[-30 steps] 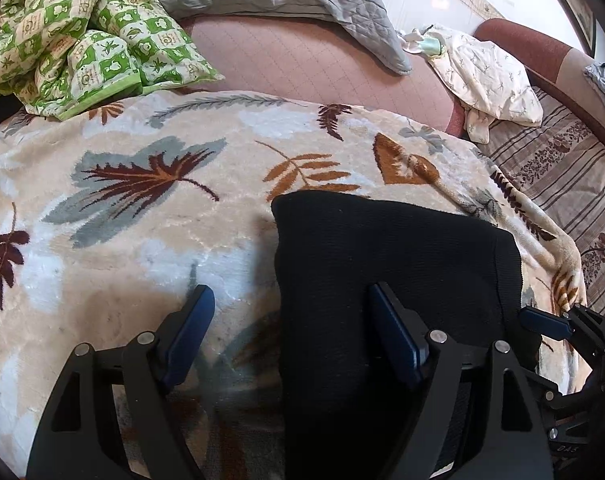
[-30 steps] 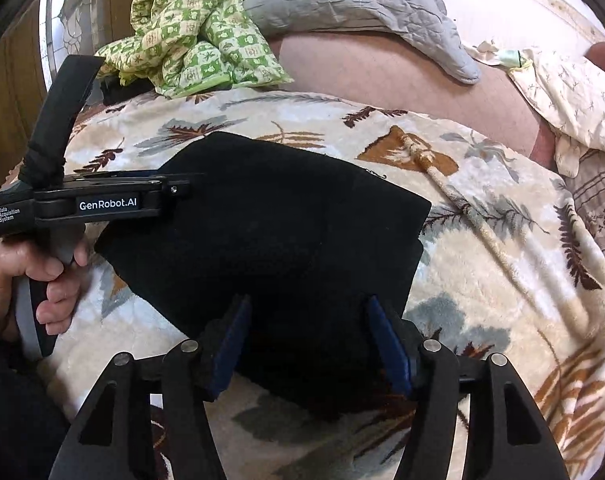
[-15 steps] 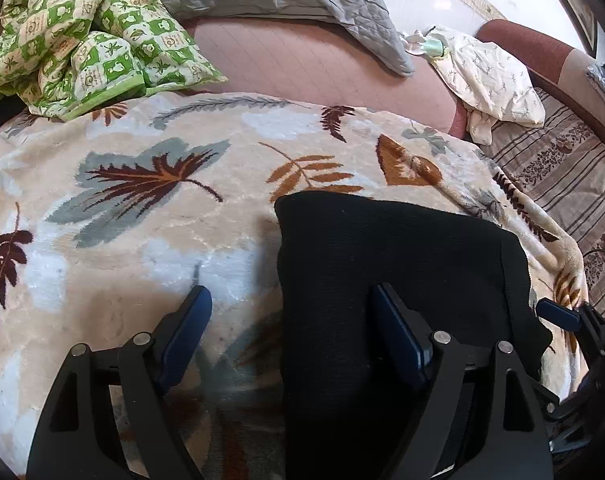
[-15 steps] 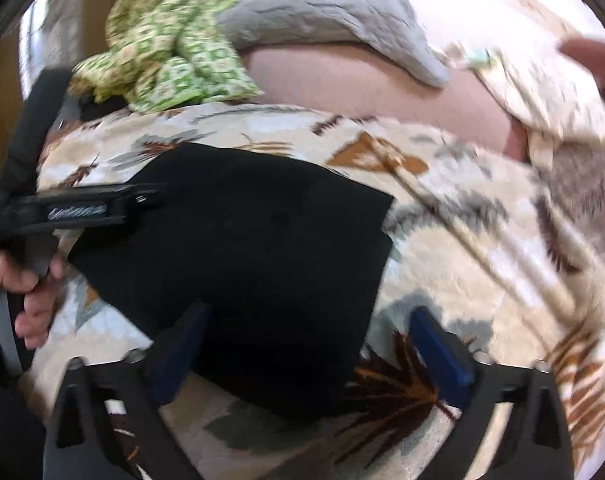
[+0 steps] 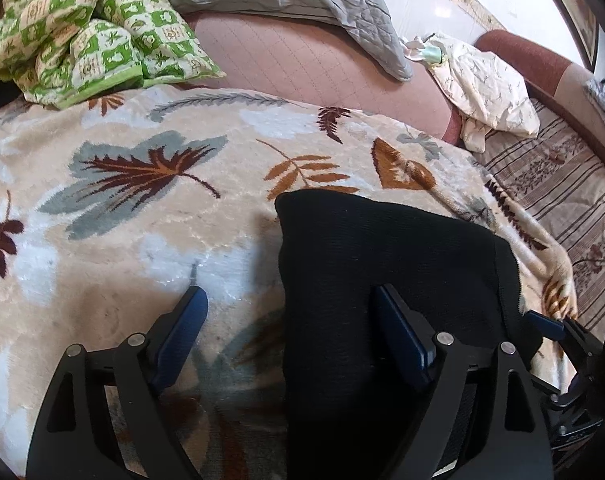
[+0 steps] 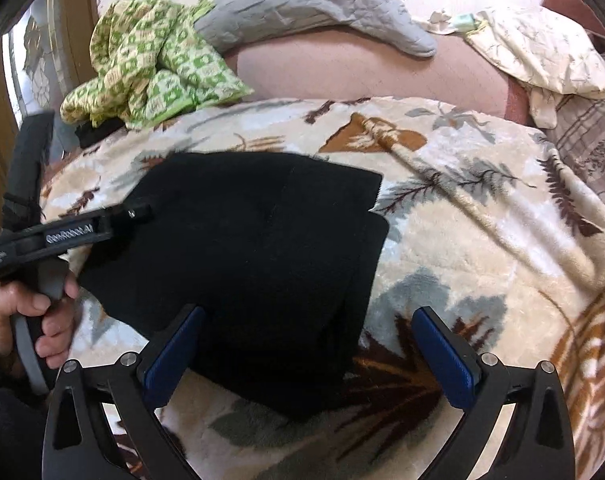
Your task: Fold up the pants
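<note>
Folded black pants (image 6: 254,264) at frame centre on leaf blanket (image 6: 482,248), left hand-held gripper (image 5: 286,320) spread and just opening wider over the pants' edge, right hand-held gripper (image 6: 308,344) spread wide, gripping nothing.

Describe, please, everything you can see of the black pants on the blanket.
The black pants are folded into a compact, roughly rectangular bundle of matte, knit-looking fabric, several layers thick, with stepped edges on one side. They lie flat on the leaf-patterned blanket. Nothing grips them: the right gripper and the left gripper each straddle an edge with jaws open, pads clear.
</note>
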Available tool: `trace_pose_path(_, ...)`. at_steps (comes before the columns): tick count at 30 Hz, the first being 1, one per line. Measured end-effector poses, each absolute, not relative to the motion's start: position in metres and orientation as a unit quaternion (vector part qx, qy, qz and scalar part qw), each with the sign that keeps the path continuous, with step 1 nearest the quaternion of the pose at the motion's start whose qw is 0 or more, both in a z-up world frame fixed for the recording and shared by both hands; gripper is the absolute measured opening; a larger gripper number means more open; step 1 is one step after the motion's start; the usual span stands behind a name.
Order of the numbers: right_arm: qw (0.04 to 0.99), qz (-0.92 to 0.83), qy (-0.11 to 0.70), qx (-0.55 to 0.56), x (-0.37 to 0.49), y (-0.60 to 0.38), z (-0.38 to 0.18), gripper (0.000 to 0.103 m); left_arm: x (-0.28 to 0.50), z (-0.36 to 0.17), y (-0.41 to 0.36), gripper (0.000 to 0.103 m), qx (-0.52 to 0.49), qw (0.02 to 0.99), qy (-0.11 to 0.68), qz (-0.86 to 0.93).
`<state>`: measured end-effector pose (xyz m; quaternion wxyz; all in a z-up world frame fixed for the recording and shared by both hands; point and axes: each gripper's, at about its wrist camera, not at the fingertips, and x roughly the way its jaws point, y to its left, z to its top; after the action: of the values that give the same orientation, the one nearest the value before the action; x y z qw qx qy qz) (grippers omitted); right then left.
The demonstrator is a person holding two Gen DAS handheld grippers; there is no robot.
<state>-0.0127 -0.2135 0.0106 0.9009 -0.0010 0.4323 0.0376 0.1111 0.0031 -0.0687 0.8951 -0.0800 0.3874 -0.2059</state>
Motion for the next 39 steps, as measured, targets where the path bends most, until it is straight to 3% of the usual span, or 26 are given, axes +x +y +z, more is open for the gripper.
trace_pose_path(6,0.927,0.019,0.372,-0.041,-0.044,-0.216,0.054,0.099,0.111,-0.067,0.003,0.09,-0.091,0.891,0.39,-0.216)
trace_pose_path(9,0.938,0.036,0.342,-0.039,-0.053,-0.216,0.069,0.084,0.109,-0.065,0.001,0.09,-0.082,0.893,0.388,-0.212)
trace_pose_path(12,0.924,0.079,0.373,-0.016,-0.044,-0.212,0.059,0.031,0.108,-0.064,0.002,0.09,-0.088,0.892,0.386,-0.218)
trace_pose_path(13,0.918,0.081,0.388,-0.02,-0.039,-0.21,0.053,0.007,0.109,-0.065,0.004,0.09,-0.092,0.891,0.386,-0.222)
trace_pose_path(14,0.913,0.084,0.399,-0.022,-0.035,-0.207,0.046,0.004,0.11,-0.065,0.005,0.09,-0.098,0.889,0.386,-0.226)
trace_pose_path(23,0.91,0.065,0.409,-0.015,-0.025,-0.202,0.017,0.002,0.107,-0.066,0.0,0.09,-0.085,0.893,0.384,-0.219)
trace_pose_path(33,0.899,0.074,0.432,0.024,-0.021,-0.213,0.013,0.002,0.096,-0.032,0.051,0.09,-0.161,0.876,0.362,-0.276)
trace_pose_path(37,0.893,0.078,0.442,0.034,-0.02,-0.216,0.015,0.002,0.072,-0.025,0.035,0.088,-0.109,0.852,0.354,-0.371)
trace_pose_path(39,0.891,0.079,0.445,0.035,-0.02,-0.216,0.015,0.002,0.063,-0.038,0.013,0.08,-0.059,0.836,0.37,-0.401)
